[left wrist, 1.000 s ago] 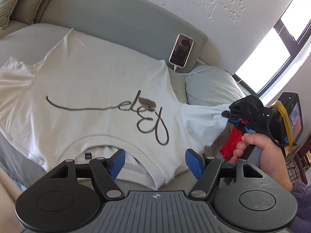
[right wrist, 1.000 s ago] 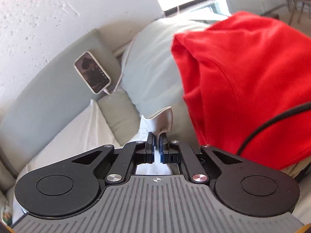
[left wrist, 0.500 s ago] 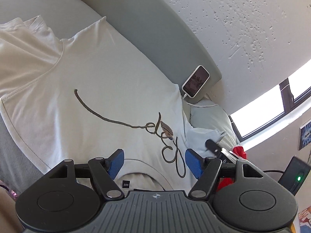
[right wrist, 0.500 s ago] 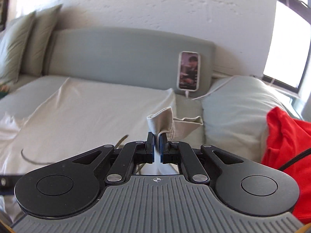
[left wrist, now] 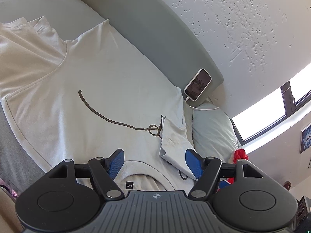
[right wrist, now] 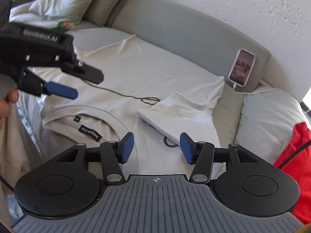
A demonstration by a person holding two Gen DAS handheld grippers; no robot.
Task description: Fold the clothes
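Red garment [right wrist: 295,155] clearer from right wrist

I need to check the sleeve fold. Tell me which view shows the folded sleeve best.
The right wrist view. There the folded sleeve lies whole across the shirt, its hem and creases clear, just ahead of the open right tongs. The left wrist view shows the sleeve narrower and foreshortened, its near end hidden behind a pad of the left tongs.

The left claw [right wrist: 64,85] reads "GenRobot.AI"; the shirt's neck label [right wrist: 91,133] reads "balabala".
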